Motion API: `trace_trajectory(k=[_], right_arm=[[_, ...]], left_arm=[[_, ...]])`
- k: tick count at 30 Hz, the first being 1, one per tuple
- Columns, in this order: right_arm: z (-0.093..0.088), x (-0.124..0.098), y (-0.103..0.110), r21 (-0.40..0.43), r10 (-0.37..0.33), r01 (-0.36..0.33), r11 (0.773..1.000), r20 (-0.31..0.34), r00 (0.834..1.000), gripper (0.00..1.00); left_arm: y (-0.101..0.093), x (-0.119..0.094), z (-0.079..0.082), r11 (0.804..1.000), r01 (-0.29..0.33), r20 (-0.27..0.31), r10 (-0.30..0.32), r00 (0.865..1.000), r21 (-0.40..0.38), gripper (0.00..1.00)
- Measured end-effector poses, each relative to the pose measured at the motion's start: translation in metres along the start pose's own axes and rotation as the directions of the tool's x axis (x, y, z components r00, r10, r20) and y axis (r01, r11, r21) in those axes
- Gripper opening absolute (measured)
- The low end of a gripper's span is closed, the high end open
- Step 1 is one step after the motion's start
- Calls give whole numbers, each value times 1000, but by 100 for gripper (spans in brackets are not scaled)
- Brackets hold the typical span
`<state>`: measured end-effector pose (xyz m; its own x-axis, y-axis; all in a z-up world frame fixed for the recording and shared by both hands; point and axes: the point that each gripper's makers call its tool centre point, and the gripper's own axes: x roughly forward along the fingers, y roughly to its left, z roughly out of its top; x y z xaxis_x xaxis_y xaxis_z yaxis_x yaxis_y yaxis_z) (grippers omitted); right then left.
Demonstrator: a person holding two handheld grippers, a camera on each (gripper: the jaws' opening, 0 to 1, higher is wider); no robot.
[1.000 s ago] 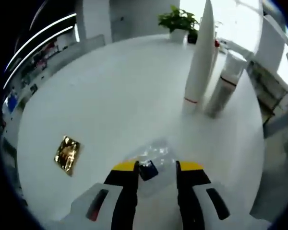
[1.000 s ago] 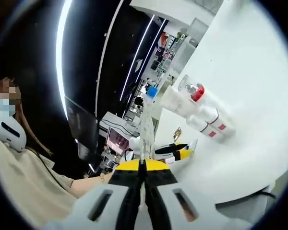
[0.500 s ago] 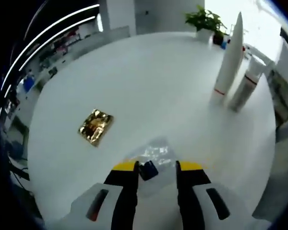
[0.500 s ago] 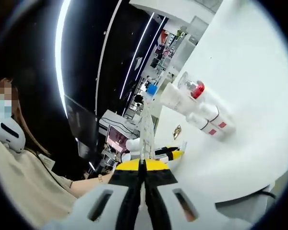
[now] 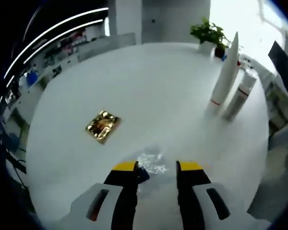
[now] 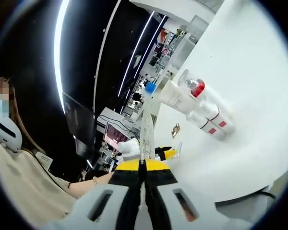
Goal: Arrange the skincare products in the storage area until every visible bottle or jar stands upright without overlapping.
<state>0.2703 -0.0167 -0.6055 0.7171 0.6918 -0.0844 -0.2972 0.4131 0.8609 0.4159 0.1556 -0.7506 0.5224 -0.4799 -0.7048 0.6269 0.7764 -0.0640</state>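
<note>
Standing on the round white table (image 5: 134,86) were a tall white tube (image 5: 226,72) and a shorter bottle (image 5: 238,95) just beside it.
A gold sachet (image 5: 103,126) lay well apart from them; the left gripper (image 5: 156,168) stood with jaws apart around a clear packet (image 5: 151,162), and the right gripper (image 6: 143,164) had its jaws pressed together on a thin clear sachet (image 6: 146,134).

The left gripper (image 5: 156,166) now sits farther back from the tall white tube (image 5: 226,70) and the capped bottle (image 5: 237,96), which look smaller. The clear sachet (image 5: 151,163) between its fingers has slipped lower, its dark tab nearly hidden against the left finger.
</note>
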Motion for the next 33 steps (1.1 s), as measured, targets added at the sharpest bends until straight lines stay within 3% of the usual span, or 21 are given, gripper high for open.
trace_trajectory(k=[3,9,14,17,19,21,22,25,28,30,33], right_arm=[[1,1,0,15,1,-1,1000,6,1000,1],[3,2,-2,22,-10,10,1000,15,1000,1],[8,9,2,23,10,-11,1000,22,1000,1],[9,13,5,21,24,-25,999,20,1000,1],[9,17,7,18,34,-35,999,17,999,1],[9,22,10,18,49,-49,999,15,999,1],[8,24,11,19,54,-55,998,14,998,1],[8,30,16,20,76,-76,997,7,997,1],[7,34,21,25,97,-97,995,3,995,1],[8,36,25,37,116,-116,993,6,993,1],[9,41,30,52,141,-141,989,14,990,1]], left_arm=[[-20,-13,11,994,83,66,-79,995,-67,32],[-50,-40,20,982,179,123,-170,978,-59,40],[-77,-59,27,938,319,182,-293,939,-138,46],[-80,-67,29,937,324,196,-296,935,-129,47],[-90,-76,33,922,363,219,-330,918,-135,48],[-107,-89,40,871,454,274,-398,876,-187,48],[-111,-92,41,855,478,286,-416,863,-201,48],[-128,-108,55,779,582,378,-479,792,-232,53],[-137,-114,55,759,609,384,-504,774,-229,53],[-146,-117,56,724,646,391,-536,748,-242,52],[-152,-118,57,685,676,411,-552,725,-272,50]])
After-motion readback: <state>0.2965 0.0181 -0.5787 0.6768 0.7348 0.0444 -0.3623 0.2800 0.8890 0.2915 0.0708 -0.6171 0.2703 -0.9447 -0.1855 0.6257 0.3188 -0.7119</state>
